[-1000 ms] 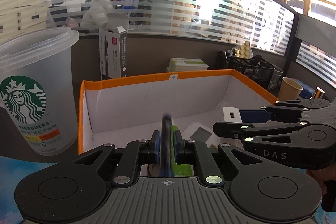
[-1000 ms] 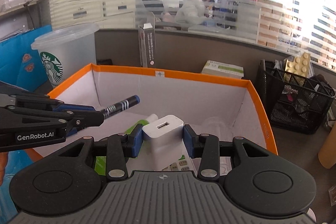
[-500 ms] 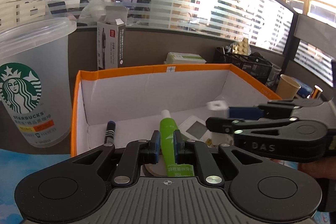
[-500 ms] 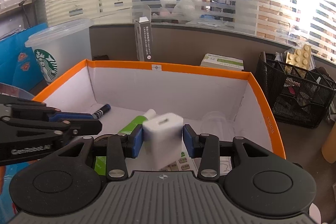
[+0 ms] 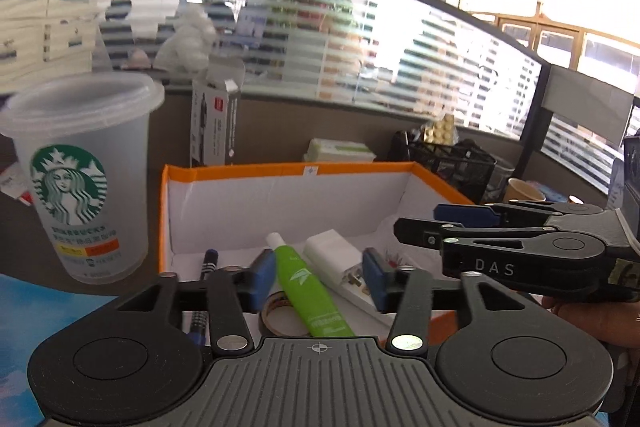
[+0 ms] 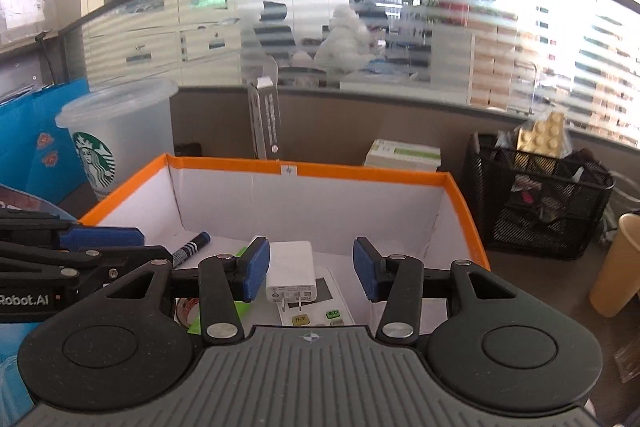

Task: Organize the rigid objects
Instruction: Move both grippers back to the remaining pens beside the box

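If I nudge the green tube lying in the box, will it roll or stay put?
The green tube looks round-bodied and lies flat, so it probably rolls sideways. It rests across the tape roll beside the white charger, which may check it. The smooth plastic could slip.

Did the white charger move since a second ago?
Yes. The white charger has dropped from between the right gripper's pads, whose jaws have just been opening, and now lies inside the orange-rimmed box, plug prongs toward the camera.
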The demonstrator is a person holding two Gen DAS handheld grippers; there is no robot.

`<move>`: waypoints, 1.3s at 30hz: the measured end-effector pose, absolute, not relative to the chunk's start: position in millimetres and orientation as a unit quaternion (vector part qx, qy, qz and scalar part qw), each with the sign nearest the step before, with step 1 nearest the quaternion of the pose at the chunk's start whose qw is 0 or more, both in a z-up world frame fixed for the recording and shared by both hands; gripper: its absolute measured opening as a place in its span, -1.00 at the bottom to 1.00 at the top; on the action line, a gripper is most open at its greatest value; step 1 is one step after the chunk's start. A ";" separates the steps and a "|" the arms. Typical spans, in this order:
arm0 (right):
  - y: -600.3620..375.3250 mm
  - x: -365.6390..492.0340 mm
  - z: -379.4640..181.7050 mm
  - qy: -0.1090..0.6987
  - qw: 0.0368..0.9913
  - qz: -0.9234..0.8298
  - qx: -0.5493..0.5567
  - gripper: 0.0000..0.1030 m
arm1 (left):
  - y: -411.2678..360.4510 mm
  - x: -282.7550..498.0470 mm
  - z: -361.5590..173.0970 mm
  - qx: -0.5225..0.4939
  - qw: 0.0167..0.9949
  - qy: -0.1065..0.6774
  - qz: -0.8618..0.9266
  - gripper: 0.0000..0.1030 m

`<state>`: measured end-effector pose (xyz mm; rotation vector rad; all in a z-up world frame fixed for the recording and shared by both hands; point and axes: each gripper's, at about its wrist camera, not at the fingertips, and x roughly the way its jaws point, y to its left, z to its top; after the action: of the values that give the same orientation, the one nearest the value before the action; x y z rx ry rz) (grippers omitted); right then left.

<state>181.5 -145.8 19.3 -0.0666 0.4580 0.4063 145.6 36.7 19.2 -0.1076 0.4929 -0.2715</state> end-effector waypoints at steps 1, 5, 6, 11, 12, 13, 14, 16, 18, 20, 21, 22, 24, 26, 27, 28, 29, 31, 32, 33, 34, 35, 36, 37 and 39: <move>-146.1 176.9 21.9 0.223 0.954 0.199 -0.036 -0.09 | 36.9 141.7 21.4 -0.052 0.960 0.240 -0.132 0.09; -147.7 156.9 30.9 0.206 0.959 0.190 -0.047 0.03 | 42.7 120.3 36.8 -0.053 0.969 0.211 -0.116 0.69; -148.8 151.2 33.5 0.202 0.960 0.189 -0.047 0.03 | 44.4 115.0 41.7 -0.053 0.971 0.203 -0.111 0.70; -153.3 121.3 45.5 0.182 0.964 0.187 -0.044 0.27 | 55.0 89.1 61.0 -0.058 0.979 0.175 -0.091 0.91; -153.8 114.9 47.7 0.177 0.965 0.186 -0.044 0.29 | 56.9 83.3 63.7 -0.057 0.979 0.173 -0.089 0.91; -154.0 109.3 49.3 0.174 0.966 0.186 -0.044 0.31 | 58.3 78.1 65.8 -0.058 0.980 0.171 -0.089 0.93; -154.2 103.5 50.9 0.171 0.966 0.186 -0.045 0.31 | 59.1 73.2 67.1 -0.058 0.980 0.169 -0.087 0.95; -155.3 91.6 53.3 0.166 0.967 0.186 -0.047 0.33 | 59.9 64.1 68.3 -0.057 0.981 0.166 -0.085 0.97; -157.1 79.7 54.8 0.161 0.968 0.186 -0.047 0.38 | 61.9 56.7 68.5 -0.055 0.981 0.166 -0.082 0.98; -158.6 68.3 54.8 0.156 0.969 0.185 -0.048 0.42 | 65.0 50.2 67.5 -0.053 0.982 0.166 -0.078 1.00; -159.4 63.7 54.0 0.155 0.969 0.185 -0.049 0.44 | 66.7 47.2 66.5 -0.053 0.982 0.166 -0.076 1.00; -160.1 59.1 52.4 0.155 0.969 0.185 -0.050 0.48 | 68.6 44.5 65.1 -0.052 0.982 0.167 -0.074 1.00; -162.5 51.6 47.8 0.158 0.968 0.187 -0.051 0.54 | 73.4 40.8 59.6 -0.052 0.981 0.172 -0.066 1.00; -163.9 45.7 40.0 0.167 0.966 0.190 -0.053 0.58 | 78.9 37.7 52.2 -0.052 0.980 0.181 -0.059 1.00; -164.1 43.0 34.8 0.174 0.964 0.193 -0.053 0.59 | 82.1 36.6 48.0 -0.052 0.980 0.186 -0.057 1.00; -163.1 42.0 29.3 0.181 0.962 0.197 -0.055 0.60 | 84.8 35.7 43.1 -0.052 0.979 0.191 -0.054 1.00; -162.1 40.4 22.5 0.190 0.959 0.202 -0.058 0.60 | 87.8 35.1 37.5 -0.051 0.978 0.197 -0.052 1.00; -158.3 38.1 5.7 0.214 0.951 0.209 -0.071 0.58 | 93.2 33.8 25.0 -0.048 0.975 0.212 -0.051 1.00; -155.2 37.6 -4.3 0.228 0.947 0.211 -0.078 0.53 | 94.7 34.0 17.7 -0.045 0.973 0.222 -0.052 1.00; -152.3 37.2 -13.1 0.240 0.943 0.215 -0.082 0.52 | 95.6 32.7 11.6 -0.041 0.971 0.229 -0.054 1.00; -148.9 36.5 -20.1 0.250 0.939 0.220 -0.084 0.45 | 96.1 32.1 5.0 -0.037 0.969 0.238 -0.057 1.00; -145.5 35.7 -27.1 0.260 0.934 0.229 -0.088 0.35 | 95.5 31.8 -1.8 -0.032 0.967 0.246 -0.060 1.00; -141.5 35.6 -33.8 0.269 0.929 0.239 -0.091 0.32 | 95.1 29.9 -6.5 -0.029 0.965 0.251 -0.063 1.00; -138.3 35.0 -37.7 0.273 0.925 0.245 -0.094 0.28 | 93.2 28.9 -11.8 -0.024 0.964 0.256 -0.070 1.00; -131.7 36.9 -44.0 0.277 0.921 0.256 -0.100 0.23 | 88.5 27.6 -18.1 -0.014 0.960 0.265 -0.088 1.00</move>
<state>36.9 -131.7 -44.0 -0.2047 0.5688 0.5257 27.6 88.5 -18.1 -0.0286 0.5377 -0.1789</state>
